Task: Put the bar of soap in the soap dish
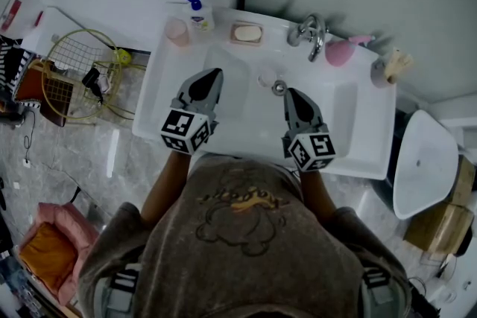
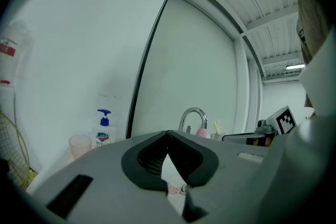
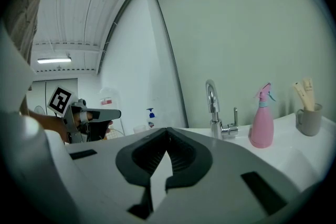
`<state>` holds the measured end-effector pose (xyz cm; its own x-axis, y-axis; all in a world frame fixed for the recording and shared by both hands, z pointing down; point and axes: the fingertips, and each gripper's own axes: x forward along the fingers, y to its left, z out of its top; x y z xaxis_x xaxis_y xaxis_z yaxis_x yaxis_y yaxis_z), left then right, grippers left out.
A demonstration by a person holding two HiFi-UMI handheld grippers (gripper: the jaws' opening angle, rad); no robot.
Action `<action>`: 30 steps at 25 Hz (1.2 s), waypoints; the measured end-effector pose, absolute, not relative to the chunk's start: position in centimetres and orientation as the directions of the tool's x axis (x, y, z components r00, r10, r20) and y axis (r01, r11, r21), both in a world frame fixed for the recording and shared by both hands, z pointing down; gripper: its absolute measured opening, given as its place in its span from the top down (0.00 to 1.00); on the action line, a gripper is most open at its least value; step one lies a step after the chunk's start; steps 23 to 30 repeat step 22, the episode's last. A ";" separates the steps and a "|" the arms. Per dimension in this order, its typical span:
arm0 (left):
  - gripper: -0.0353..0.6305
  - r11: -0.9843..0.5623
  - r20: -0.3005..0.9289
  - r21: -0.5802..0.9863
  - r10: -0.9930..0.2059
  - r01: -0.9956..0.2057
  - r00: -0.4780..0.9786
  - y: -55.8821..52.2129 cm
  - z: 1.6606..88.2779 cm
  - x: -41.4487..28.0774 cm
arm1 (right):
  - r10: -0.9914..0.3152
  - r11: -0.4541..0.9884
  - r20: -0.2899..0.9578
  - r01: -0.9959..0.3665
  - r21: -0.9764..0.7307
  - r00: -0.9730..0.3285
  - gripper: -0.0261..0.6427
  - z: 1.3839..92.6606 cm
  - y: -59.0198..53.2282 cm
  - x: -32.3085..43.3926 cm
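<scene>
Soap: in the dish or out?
In. The bar of soap lies inside the soap dish on the sink's back ledge, between the pump bottle and the faucet.

In the left gripper view the grey body of the left claw [image 2: 168, 135] hides the basin and the soap dish [image 1: 247, 33], leaving only a sliver visible in the gap below its tips, and the right claw [image 3: 168, 131] blocks its own view the same way. The print on the pump bottle [image 2: 103, 132] is too small to read. In the head view the person's chest covers the near rim of the sink [image 1: 365, 130], and the clutter at the left edge is cut off.
</scene>
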<state>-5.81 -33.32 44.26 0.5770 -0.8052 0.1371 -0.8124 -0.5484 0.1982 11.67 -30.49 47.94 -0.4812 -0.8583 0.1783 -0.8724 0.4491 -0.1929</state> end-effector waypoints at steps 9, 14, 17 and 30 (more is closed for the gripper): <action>0.94 -0.547 0.139 0.213 -0.803 -0.810 0.579 -32.8 44.2 -6.0 | -0.857 0.448 0.185 -0.873 -0.192 -0.481 0.97 47.8 -30.0 11.2; 0.94 -0.552 0.137 0.212 -0.800 -0.807 0.584 -32.7 43.9 -6.2 | -0.856 0.443 0.190 -0.872 -0.207 -0.481 0.97 47.6 -29.9 10.8; 0.94 -0.555 0.135 0.212 -0.799 -0.804 0.587 -32.6 43.8 -6.1 | -0.857 0.444 0.186 -0.872 -0.206 -0.481 0.97 47.5 -29.8 10.8; 0.94 -0.554 0.134 0.222 -0.798 -0.802 0.588 -32.0 44.0 -5.8 | -0.857 0.444 0.186 -0.872 -0.204 -0.480 0.97 47.5 -29.4 11.1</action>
